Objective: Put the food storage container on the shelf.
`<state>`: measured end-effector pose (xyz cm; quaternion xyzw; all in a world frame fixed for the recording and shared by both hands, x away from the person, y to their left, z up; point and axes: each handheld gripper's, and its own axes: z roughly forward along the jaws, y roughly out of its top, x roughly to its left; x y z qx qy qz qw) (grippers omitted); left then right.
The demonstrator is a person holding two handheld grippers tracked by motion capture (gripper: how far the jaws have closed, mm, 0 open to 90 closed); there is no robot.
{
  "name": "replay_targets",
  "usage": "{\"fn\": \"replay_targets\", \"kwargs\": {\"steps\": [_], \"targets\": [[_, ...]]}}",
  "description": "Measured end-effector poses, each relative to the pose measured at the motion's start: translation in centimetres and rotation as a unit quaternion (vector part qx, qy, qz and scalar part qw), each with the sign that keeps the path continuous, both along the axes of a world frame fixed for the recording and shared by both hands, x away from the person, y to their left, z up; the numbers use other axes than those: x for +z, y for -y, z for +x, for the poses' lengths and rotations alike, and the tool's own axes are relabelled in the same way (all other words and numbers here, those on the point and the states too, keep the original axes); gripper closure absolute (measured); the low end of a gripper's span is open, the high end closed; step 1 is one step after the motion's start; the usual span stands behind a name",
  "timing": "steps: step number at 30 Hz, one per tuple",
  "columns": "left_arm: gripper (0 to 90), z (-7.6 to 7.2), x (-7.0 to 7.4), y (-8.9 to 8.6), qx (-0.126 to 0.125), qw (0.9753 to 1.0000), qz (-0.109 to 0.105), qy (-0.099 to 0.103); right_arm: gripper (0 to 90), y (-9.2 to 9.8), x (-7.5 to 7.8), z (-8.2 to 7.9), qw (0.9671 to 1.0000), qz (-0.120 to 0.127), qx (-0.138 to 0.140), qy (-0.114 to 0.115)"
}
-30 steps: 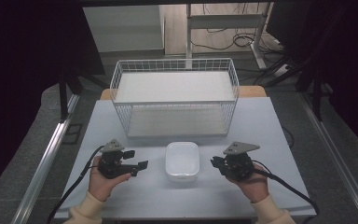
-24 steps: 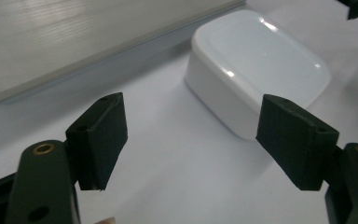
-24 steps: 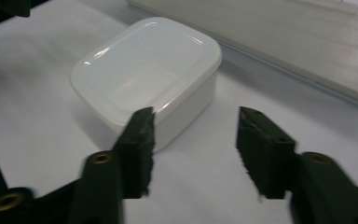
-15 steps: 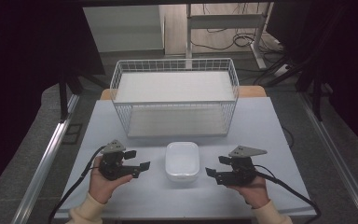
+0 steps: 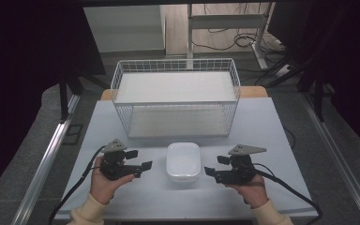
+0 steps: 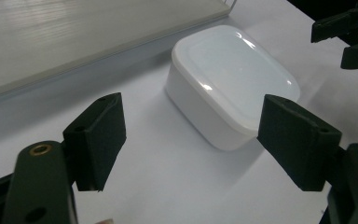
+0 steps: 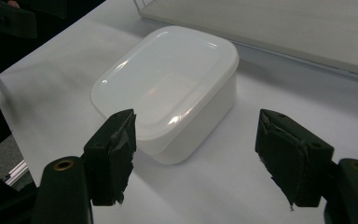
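Wire basket (image 5: 176, 101) blocks beyond box (image 5: 183, 161)

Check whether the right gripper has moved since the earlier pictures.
Yes. The right gripper has shifted slightly toward the person, away from the wire basket, and turned toward the white box.

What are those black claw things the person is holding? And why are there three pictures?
Those are tools for grabbing. A person holds one hand-held gripper in each hand: the left gripper and the right gripper. Each has two black jaws that can pinch, a bit like tongs.

One picture comes from a camera up high, looking down at the table. The other two come from little cameras riding on the grippers, so you see the jaws sticking up from the bottom.

On the table sits a white box with its lid on, right between the two grippers. Behind it stands a wire basket.

Nothing is held. Both grippers have their jaws wide apart and point at the box from either side without touching it.
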<state>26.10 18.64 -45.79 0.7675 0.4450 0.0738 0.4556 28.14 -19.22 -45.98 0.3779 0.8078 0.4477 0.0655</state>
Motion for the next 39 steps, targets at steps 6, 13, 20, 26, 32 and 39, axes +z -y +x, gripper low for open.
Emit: {"fn": "replay_targets", "kwargs": {"steps": [6,13,20,26,32,39], "targets": [[23.4,0.1,1.3,0.7,-0.001,0.9999,-0.01,0.002,30.6,-1.6,1.4,-0.1,0.9999,0.008,0.007,0.005],[23.5,1.9,1.9,1.7,-0.001,0.9991,-0.032,-0.027,31.8,-4.0,2.6,1.4,0.9999,0.005,0.009,-0.003],[23.9,3.8,0.9,2.6,-0.006,0.997,-0.049,-0.059,32.9,-4.8,2.0,3.4,0.9997,0.013,-0.011,-0.019],[26.7,4.3,-0.2,3.5,-0.006,0.9963,-0.054,-0.066,32.9,-5.7,0.1,3.3,0.9994,-0.017,-0.003,-0.03],[27.0,4.7,-1.4,3.9,-0.012,0.9954,-0.044,-0.084,32.7,-5.2,-0.9,3.1,0.9988,-0.028,-0.012,-0.038],[27.7,5.2,-2.5,4.5,-0.02,0.9935,-0.044,-0.103,33.0,-4.4,-1.7,4.0,0.9976,-0.002,-0.02,-0.066]]}}
